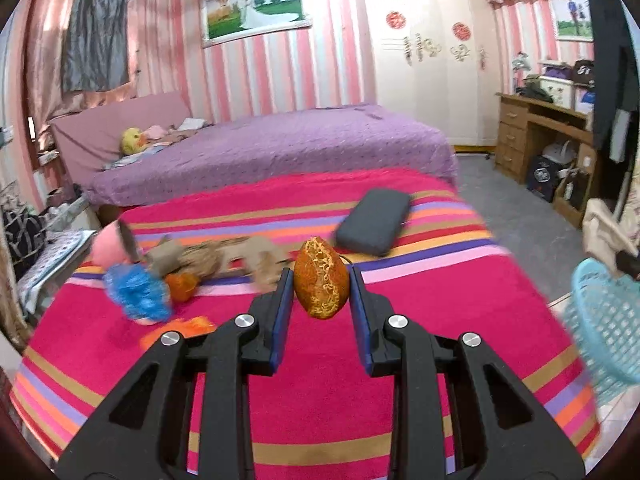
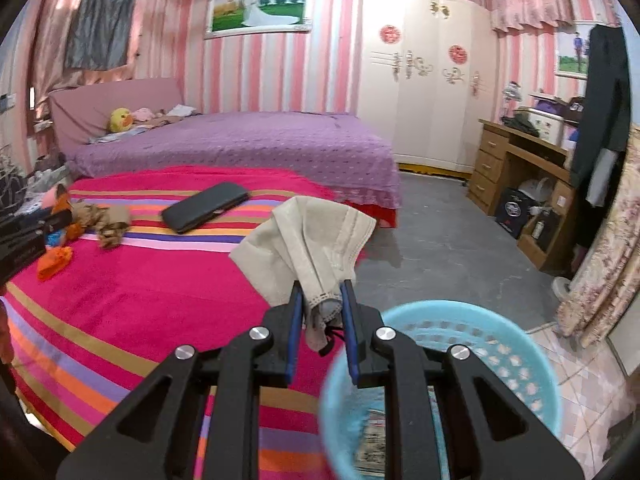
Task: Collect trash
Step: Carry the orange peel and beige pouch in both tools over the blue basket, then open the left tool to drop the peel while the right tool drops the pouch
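I've got the peel pinched in the left gripper over the bed and the mask clamped in the right gripper, so I'd centre both over the basket before letting go.

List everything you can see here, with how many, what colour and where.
Peel piece: one, orange, held in left tongs.
Cloth: one, beige, held in right tongs.
Basket: one, light blue, on floor beside striped bed.
Scraps: several, brown, orange, blue, on striped bed.
Dark case: one, grey, on striped bed.
Striped bed: one, pink.
Far bed: one, purple.
Wardrobe: one, cream.
Desk: one, wooden.
Left tongs, right tongs: black, blue pads.
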Demonstrator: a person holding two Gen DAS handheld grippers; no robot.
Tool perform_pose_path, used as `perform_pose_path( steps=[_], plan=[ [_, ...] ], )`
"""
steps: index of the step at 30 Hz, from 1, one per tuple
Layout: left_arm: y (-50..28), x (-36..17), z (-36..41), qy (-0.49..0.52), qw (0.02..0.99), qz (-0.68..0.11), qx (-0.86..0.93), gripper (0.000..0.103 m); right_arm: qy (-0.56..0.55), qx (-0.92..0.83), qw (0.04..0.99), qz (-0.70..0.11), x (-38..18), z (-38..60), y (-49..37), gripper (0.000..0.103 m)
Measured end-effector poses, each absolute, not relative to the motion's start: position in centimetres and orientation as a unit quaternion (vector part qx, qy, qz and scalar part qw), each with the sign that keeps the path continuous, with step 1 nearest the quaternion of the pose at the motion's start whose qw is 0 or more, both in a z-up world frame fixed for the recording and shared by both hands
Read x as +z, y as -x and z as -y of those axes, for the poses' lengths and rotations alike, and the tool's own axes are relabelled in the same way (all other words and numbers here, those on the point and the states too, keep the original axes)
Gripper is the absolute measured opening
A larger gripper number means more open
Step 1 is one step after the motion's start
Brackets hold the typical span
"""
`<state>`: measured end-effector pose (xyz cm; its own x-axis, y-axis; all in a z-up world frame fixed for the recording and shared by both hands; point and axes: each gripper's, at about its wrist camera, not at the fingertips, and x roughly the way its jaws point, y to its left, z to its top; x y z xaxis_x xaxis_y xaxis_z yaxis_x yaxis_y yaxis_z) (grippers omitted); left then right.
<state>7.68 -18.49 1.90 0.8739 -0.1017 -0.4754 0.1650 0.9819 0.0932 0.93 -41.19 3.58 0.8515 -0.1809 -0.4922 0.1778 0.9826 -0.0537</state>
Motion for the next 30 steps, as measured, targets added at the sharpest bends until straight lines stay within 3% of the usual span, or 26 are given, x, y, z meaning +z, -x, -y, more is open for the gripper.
perform_pose_path(
  steps=[16,30],
  plan=[
    [-6.3,-0.6,34.7,-0.082,0.930,-0.281,-0.224,0.027,-0.059,-0.216,0.935,-0.274,1.4,53.8,3.1,0.019],
    [-4.5,-4.2,45.6,-0.120,0.895,-0.315,-0.292,0.027,-0.098,-0.247,0.922,-0.282,-0.3,58.3,6.2,0.019]
  ],
)
